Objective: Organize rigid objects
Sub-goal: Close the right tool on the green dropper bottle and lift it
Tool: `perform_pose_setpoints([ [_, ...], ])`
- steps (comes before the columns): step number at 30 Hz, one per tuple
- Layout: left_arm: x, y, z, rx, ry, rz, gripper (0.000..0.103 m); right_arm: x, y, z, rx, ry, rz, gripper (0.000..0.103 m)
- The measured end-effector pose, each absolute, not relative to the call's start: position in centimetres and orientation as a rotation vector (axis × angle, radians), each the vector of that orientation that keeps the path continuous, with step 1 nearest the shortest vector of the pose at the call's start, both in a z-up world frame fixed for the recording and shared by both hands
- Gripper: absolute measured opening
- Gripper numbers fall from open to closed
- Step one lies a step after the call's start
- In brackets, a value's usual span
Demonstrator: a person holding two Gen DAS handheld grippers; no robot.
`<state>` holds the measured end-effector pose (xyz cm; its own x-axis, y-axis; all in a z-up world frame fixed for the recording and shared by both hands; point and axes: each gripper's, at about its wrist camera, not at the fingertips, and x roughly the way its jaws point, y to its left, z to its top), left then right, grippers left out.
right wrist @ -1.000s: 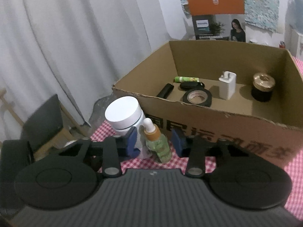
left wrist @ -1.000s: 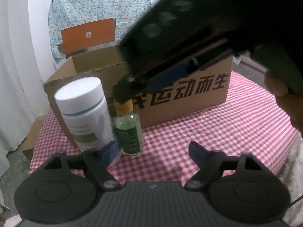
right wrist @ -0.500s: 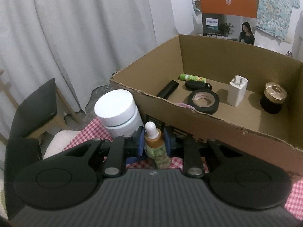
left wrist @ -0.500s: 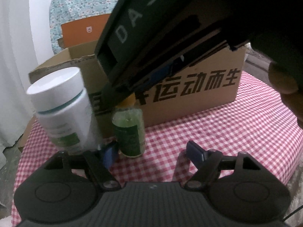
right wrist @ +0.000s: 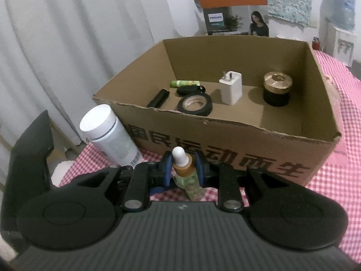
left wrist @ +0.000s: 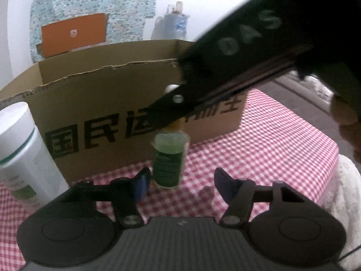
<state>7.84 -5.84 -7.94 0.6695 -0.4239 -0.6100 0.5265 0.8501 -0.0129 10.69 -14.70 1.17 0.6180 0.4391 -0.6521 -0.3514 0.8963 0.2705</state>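
Observation:
My right gripper (right wrist: 182, 169) is shut on the orange neck of a small green dropper bottle (right wrist: 187, 180), which hangs tilted in front of the cardboard box (right wrist: 237, 144). In the left wrist view the same bottle (left wrist: 169, 158) hangs under the right gripper (left wrist: 174, 122), its base looking just off the checked cloth. My left gripper (left wrist: 181, 184) sits low behind it with jaws closing; the bottle is near the left finger (left wrist: 141, 184) but no pad presses on it. A white jar (left wrist: 22, 153) (right wrist: 108, 135) stands at the box's left corner.
Inside the box lie a black tape roll (right wrist: 195, 105), a white charger (right wrist: 231, 88), a gold-lidded black jar (right wrist: 277, 89) and a few small items. A person's hand (left wrist: 347, 122) is at the right edge. A dark chair (right wrist: 29, 158) stands left of the table.
The right gripper's jaws shut on the dropper bottle's neck and carried it to the right, away from the white jar. The left gripper's fingers have drawn closer together.

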Motion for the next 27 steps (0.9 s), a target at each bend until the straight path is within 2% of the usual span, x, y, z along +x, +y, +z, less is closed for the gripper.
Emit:
perform_pose_setpoints([
  [7,9.7,-6.3,-8.2,0.186,0.673,-0.468,0.04,11.1,-15.1,1.1,0.142,0.787,0.478,0.021],
  [13,9.8,-6.4,-7.6,0.187,0.681,-0.459,0.034,11.2,-15.2,1.1,0.155,0.787,0.482,0.021],
  [27,9.4,-6.7,-6.8,0.182,0.702,-0.451,0.033,11.0,-15.0,1.3,0.147,0.792,0.479,0.021],
])
